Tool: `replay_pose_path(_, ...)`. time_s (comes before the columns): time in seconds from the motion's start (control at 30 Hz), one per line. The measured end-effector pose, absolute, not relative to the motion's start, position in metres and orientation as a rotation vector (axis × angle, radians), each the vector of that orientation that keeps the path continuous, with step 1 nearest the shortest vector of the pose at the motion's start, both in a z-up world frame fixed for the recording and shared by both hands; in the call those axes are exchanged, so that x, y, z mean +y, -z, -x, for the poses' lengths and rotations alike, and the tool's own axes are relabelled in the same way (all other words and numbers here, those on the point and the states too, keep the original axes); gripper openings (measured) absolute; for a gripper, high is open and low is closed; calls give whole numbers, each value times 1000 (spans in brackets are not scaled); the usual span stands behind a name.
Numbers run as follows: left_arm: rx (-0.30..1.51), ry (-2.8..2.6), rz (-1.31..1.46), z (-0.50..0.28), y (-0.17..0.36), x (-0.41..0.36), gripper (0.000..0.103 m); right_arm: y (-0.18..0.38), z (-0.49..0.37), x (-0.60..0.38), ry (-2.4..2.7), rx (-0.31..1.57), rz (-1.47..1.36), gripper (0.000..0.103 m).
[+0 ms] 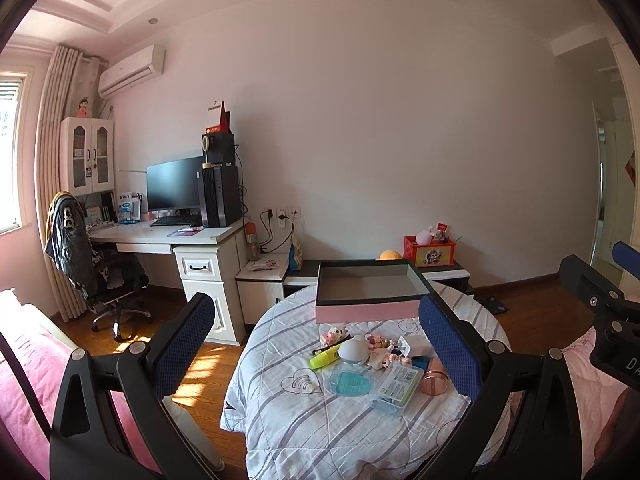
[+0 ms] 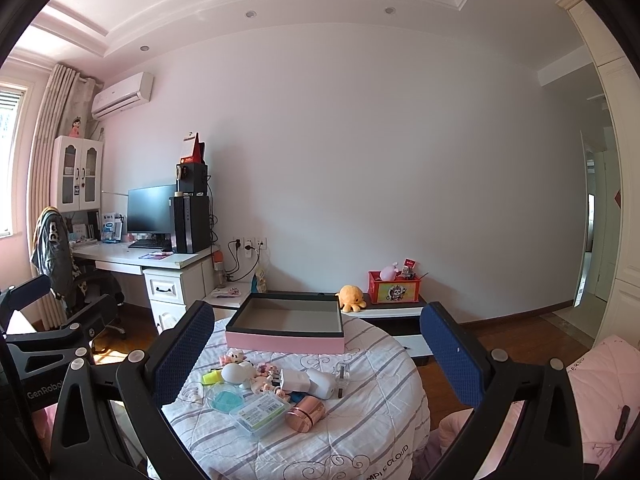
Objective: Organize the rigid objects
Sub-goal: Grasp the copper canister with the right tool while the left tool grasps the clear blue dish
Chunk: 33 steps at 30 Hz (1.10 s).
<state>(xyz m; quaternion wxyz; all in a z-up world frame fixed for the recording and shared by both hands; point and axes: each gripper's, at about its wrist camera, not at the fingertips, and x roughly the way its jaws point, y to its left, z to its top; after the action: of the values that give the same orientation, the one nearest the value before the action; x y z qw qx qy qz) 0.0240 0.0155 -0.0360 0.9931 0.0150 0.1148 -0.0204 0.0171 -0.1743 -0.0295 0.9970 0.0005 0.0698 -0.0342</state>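
Note:
An empty pink box (image 1: 368, 312) (image 2: 286, 342) with a dark rim sits at the far side of a round table under a striped cloth (image 1: 304, 432) (image 2: 360, 432). In front of it lies a pile of small items: a yellow highlighter (image 1: 325, 359), a white egg-shaped thing (image 1: 353, 350) (image 2: 233, 373), small figurines (image 1: 334, 336), a clear plastic case (image 1: 398, 388) (image 2: 260, 412), a rose-gold tin (image 1: 434, 382) (image 2: 306, 412), white chargers (image 2: 308, 382). My left gripper (image 1: 320, 344) and right gripper (image 2: 316, 352) are both open and empty, above the near side of the table.
A desk with monitor and computer tower (image 1: 218, 196) stands at the left wall with an office chair (image 1: 100, 272). A low cabinet behind the table bears a red toy box (image 2: 394, 288) and an orange plush (image 2: 351, 298). Pink bedding (image 1: 24, 380) flanks the table.

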Motion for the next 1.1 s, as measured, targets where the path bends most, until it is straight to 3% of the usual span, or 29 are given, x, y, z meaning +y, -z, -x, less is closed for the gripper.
replay_pose_path(0.57, 734, 99, -47, -172, 201, 14, 103, 202, -160, -210, -2, 617, -41, 103)
replay_pose_path(0.97, 859, 122, -76, -233, 244, -7, 103, 242, -221, -210, -122, 707, 13, 102)
replay_pose_path(1.1, 887, 120, -65, -249, 252, -10, 103, 245, -234, -217, -192, 715, -25, 93)
